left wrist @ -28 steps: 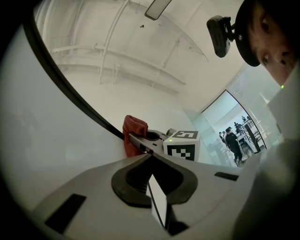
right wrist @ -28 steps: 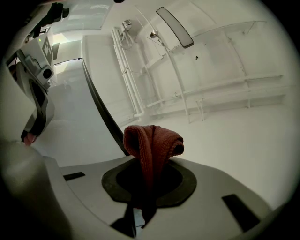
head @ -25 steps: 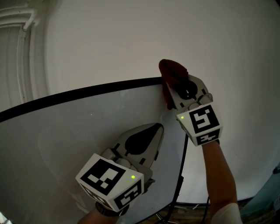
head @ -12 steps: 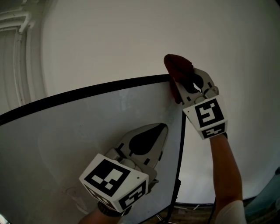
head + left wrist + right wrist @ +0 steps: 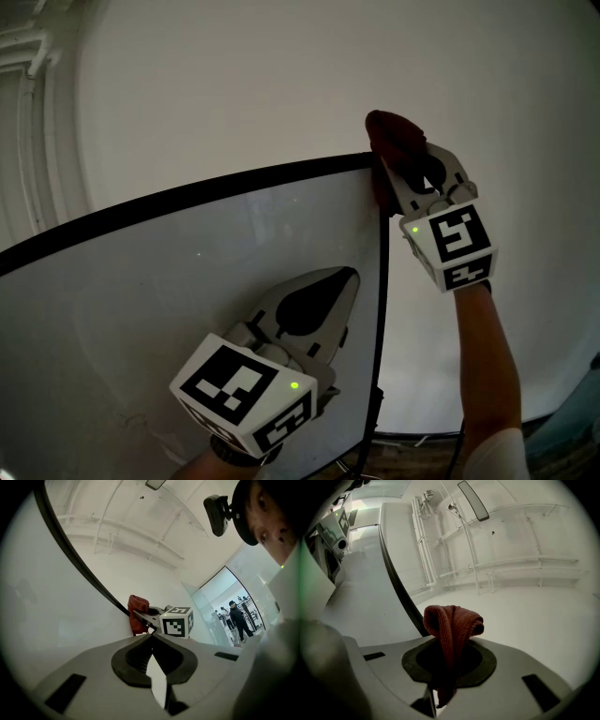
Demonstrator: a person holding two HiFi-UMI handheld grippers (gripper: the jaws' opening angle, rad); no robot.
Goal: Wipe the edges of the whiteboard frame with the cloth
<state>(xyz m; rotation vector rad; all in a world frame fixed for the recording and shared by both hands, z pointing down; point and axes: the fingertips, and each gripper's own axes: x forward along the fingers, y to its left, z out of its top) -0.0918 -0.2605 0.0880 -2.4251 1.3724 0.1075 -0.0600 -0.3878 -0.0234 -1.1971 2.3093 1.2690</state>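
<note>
The whiteboard [image 5: 169, 291] has a black frame [image 5: 206, 187] along its top and right edges. My right gripper [image 5: 410, 165] is shut on a red cloth [image 5: 394, 134] and holds it against the frame's top right corner. In the right gripper view the cloth [image 5: 452, 623] bulges out between the jaws of the right gripper [image 5: 452, 645], with the frame [image 5: 400, 597] just behind it. My left gripper [image 5: 341, 277] is shut with nothing in it, its tips resting on the board's white face near the right edge. The left gripper view has the left gripper [image 5: 151, 637], the cloth [image 5: 137, 613] and the frame [image 5: 70, 550].
A plain white wall [image 5: 281, 75] stands behind the board, with white pipes [image 5: 33, 56] at the upper left. The board's dark stand [image 5: 375, 422] runs down to the floor at the bottom. Far off in the left gripper view, people [image 5: 236, 617] stand behind glass.
My right gripper has slid the cloth rightward along the top edge of the frame to the top right corner. The left gripper has stayed on the board.
</note>
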